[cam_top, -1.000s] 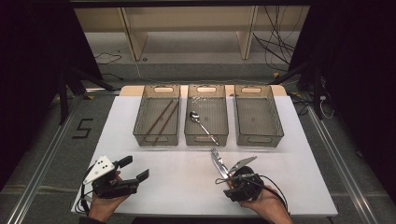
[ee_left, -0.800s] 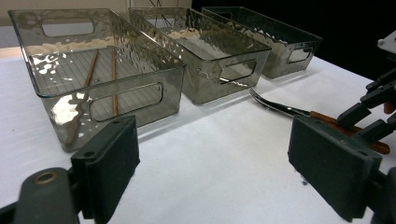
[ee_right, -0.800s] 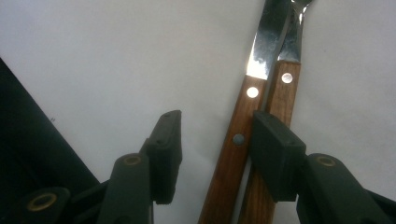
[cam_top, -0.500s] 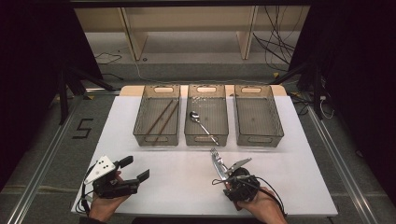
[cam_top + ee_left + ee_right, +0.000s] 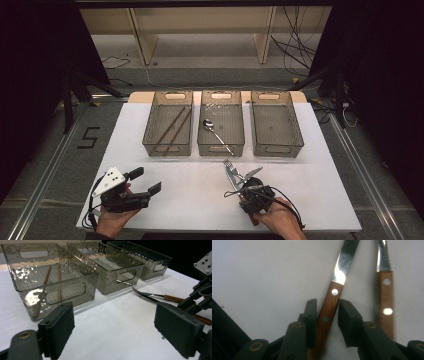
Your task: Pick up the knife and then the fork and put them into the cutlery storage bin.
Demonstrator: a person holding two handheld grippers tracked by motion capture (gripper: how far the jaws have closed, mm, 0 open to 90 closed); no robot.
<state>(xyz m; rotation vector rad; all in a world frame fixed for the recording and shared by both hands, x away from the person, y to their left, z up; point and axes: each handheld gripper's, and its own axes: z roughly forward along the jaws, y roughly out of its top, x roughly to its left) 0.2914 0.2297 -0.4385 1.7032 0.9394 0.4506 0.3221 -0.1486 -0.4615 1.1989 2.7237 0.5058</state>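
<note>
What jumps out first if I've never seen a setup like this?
Three clear plastic bins stand in a row at the far side of the white table: chopsticks in the left bin, a spoon in the middle. Nearer, the right hand-held gripper straddles the wooden handle of a piece of cutlery, a second wooden-handled piece lying beside it. The left hand-held gripper hangs open.

The left hand comes in from the bottom edge on the left and carries the left gripper low and level, its two black jaws spread wide apart with nothing between them and its grey plate turned up. The right hand comes in on the right, holding the right gripper pointed forward and down. Its jaws are drawn close on either side of a wooden handle; whether they press it is unclear.
</note>
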